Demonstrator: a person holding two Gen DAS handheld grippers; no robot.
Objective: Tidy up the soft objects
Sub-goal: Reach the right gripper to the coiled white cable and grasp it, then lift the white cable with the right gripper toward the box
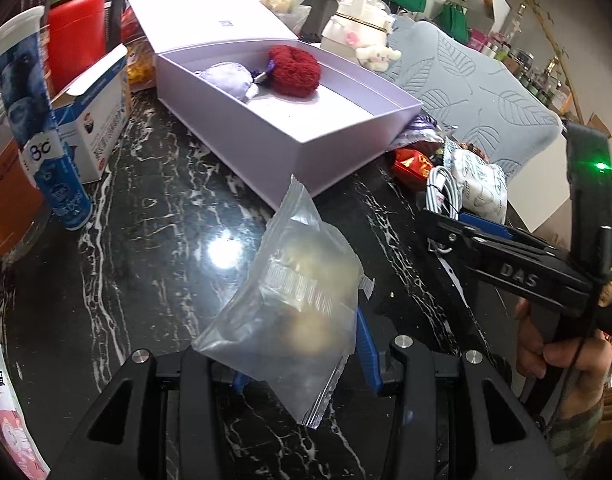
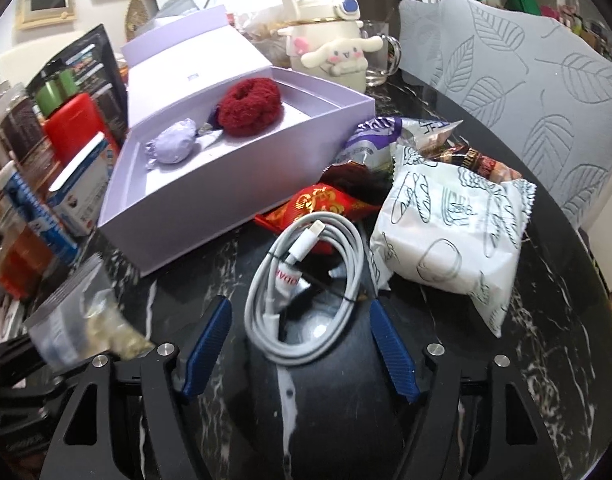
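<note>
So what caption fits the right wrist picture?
Open tongs over a coiled white cable beside a lilac box.

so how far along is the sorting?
Done: red scrunchie and purple plush lie in the lilac box. In hand: left gripper is shut on a clear bag; right gripper is open around the white cable without pressing it. Left: the white packet and red packet on the table beside the box.

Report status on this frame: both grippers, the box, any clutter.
Left gripper shut on clear bag. Right gripper open around white cable. Lilac box holds red scrunchie. Snack packets crowd the cable.
</note>
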